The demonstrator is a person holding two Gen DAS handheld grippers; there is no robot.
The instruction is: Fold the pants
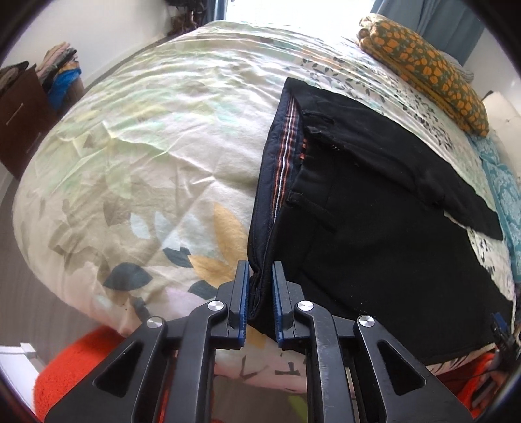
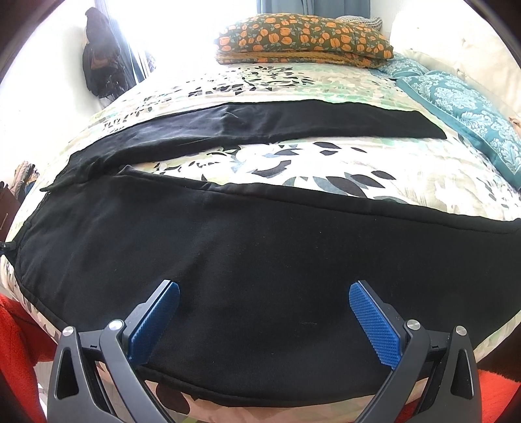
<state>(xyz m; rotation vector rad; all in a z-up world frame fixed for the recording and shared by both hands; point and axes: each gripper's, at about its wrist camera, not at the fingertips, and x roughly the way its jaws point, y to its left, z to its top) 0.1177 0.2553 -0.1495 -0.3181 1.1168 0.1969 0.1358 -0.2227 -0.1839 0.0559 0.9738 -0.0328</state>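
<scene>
Pants (image 2: 260,253) lie spread on the bed (image 1: 146,156), waistband (image 1: 280,182) left, legs running right. A pillow (image 2: 302,39) sits behind them, at the far edge.

A bed (image 1: 136,156) with a leaf-print cover filled the room; daylight poured through a curtained window (image 2: 182,29) (blown out white), a dark dresser (image 1: 19,110) stood against the wall.

Left hand-held gripper (image 1: 260,302) pinching black pants (image 1: 374,227) waistband corner, floral bedspread (image 1: 146,146)
</scene>
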